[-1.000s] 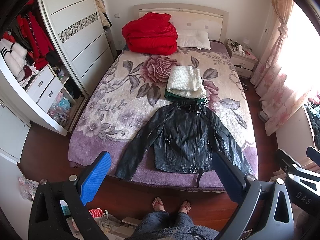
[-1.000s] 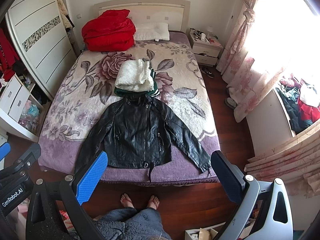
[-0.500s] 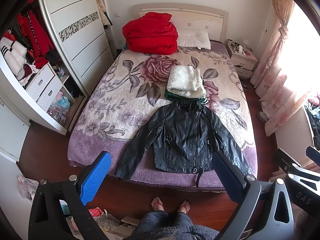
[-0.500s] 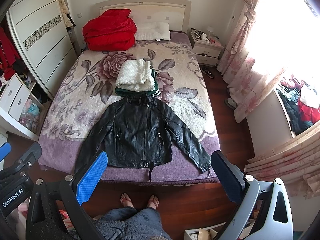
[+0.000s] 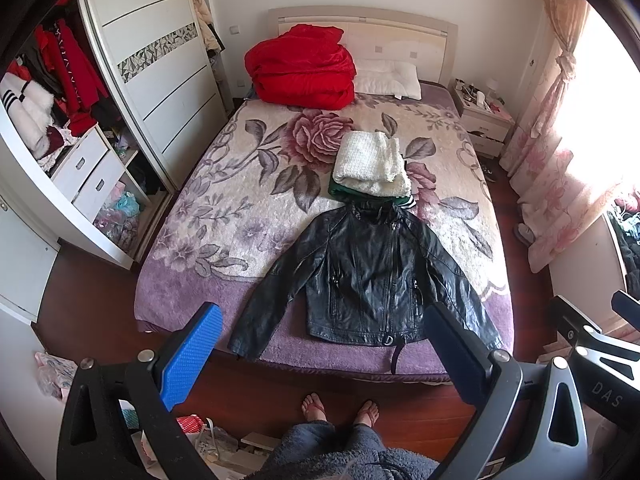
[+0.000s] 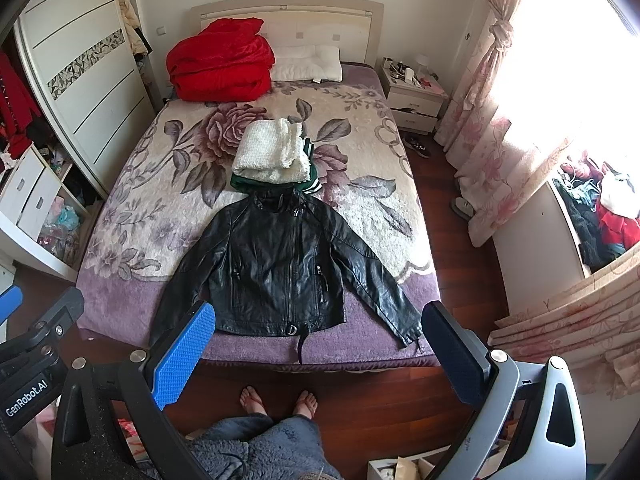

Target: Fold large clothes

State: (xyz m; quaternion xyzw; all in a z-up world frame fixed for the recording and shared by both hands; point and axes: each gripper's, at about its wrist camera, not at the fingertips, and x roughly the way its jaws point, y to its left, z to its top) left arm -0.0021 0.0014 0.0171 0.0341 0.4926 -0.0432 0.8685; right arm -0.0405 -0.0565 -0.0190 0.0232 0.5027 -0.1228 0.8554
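Observation:
A black leather jacket (image 5: 366,276) lies flat, front up, sleeves spread, at the foot end of the bed (image 5: 224,208); it also shows in the right wrist view (image 6: 280,268). Its collar touches a stack of folded clothes, a white knit (image 5: 370,162) on a green garment. My left gripper (image 5: 320,344) is open and empty, held high above the floor before the bed's foot edge. My right gripper (image 6: 316,344) is open and empty at the same height, to its right.
A red quilt (image 5: 304,68) and a white pillow (image 5: 386,78) lie at the headboard. An open wardrobe (image 5: 80,128) stands left of the bed, a nightstand (image 6: 414,94) and curtains (image 6: 520,140) right. The person's bare feet (image 6: 276,400) stand on the wooden floor.

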